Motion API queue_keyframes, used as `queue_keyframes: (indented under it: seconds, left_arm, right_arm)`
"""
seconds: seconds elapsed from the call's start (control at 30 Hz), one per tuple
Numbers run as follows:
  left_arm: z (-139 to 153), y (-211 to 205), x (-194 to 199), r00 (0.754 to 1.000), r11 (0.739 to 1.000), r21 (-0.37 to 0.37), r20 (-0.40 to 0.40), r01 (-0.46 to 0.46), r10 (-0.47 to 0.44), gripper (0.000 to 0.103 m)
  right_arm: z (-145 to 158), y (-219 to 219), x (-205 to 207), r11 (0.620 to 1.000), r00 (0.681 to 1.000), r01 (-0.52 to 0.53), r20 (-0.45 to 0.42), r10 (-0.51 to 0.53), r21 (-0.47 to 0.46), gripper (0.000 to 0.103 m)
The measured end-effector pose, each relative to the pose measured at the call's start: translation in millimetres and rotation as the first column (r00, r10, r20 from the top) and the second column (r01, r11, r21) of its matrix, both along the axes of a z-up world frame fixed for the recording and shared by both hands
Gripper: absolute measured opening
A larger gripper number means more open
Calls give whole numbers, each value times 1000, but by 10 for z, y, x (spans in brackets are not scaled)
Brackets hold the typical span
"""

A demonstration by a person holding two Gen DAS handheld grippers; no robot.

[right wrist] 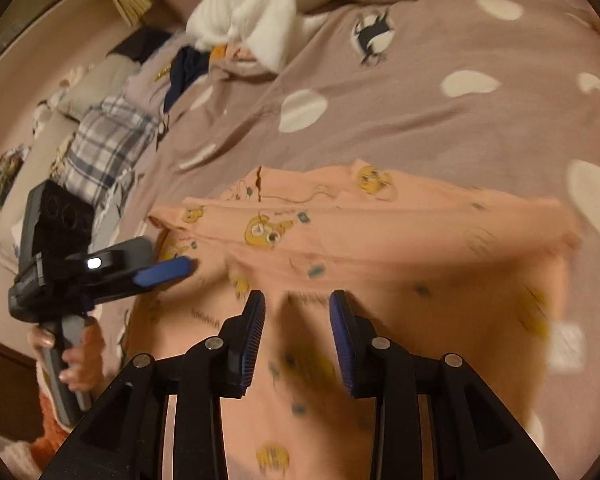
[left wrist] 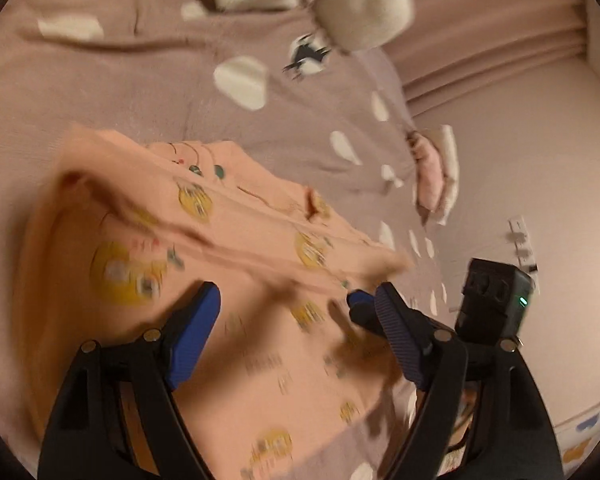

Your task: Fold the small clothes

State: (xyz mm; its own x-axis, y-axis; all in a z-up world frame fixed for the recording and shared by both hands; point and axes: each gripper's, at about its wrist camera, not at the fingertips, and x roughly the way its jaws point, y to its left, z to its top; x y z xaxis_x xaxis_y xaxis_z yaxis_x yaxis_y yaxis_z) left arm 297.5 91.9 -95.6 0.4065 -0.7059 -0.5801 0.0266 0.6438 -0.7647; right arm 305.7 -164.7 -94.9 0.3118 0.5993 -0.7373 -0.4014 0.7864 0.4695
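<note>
Folding a peach child's garment [right wrist: 380, 248] on the bed, both grippers standing clear of it.

Left gripper [left wrist: 292, 304] jaws wide apart, right gripper [right wrist: 297, 312] narrowly parted; nothing between either. Soft thin knit, yellow cartoon prints, doubled over atop a mauve spotted duvet [right wrist: 420, 120]. Risk: the loose folded edge may spring back or bunch.

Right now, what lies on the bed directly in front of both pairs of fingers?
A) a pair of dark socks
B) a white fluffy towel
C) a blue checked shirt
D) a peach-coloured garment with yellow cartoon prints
D: the peach-coloured garment with yellow cartoon prints lies partly folded on the spotted bedcover, just ahead of the right gripper and the left gripper.
</note>
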Motion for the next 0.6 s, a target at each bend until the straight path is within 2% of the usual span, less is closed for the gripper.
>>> queue_keyframes:
  seconds: [0.07,0.17,0.2,0.27,0.3,0.33,0.4,0.43,0.5,0.57,0.6]
  left_arm:
    - [-124,85,212,997,997,-5,-23,-77,76,75]
    - [-57,246,401,979,979,-43,21,-201,202,76]
    - [0,294,423,969,970,-26,53,-242,243,77]
    - [153,361,424,938,934,132,150,-333,313,77]
    - [234,377,381,915,876,277,199,-396,351,77]
    - [282,382,331,907,832,366,226,-417,355,77]
    - [341,385,221,912,786,466,259,-406,317,77]
    - [370,388,121,922,781,495,266,-381,280,77]
    - [407,428,-117,931,796,493,270,-351,244,77]
    - [406,481,-389,927,832,426,274,-356,256,80]
    - [384,541,-561,920,849,375,273,-372,282,85]
  right_arm:
    - [-18,59,135,1000,1000,-2,3,2,-11,33]
    - [32,50,354,998,997,52,54,-51,-21,33]
    - [67,22,434,997,994,83,77,-82,-12,33]
    - [117,-44,523,988,982,150,121,-146,-25,33]
    - [149,-95,577,981,974,188,136,-181,-42,33]
    - [181,-148,587,977,969,209,143,-200,-53,33]
    - [273,-274,499,976,967,214,151,-204,-51,33]
    - [327,-342,387,979,970,196,158,-186,-52,33]
    - [417,-456,138,982,971,171,182,-154,-83,34]
    - [471,-606,-172,984,973,152,189,-133,-89,47]
    - [485,-719,-353,988,976,135,182,-121,-70,66]
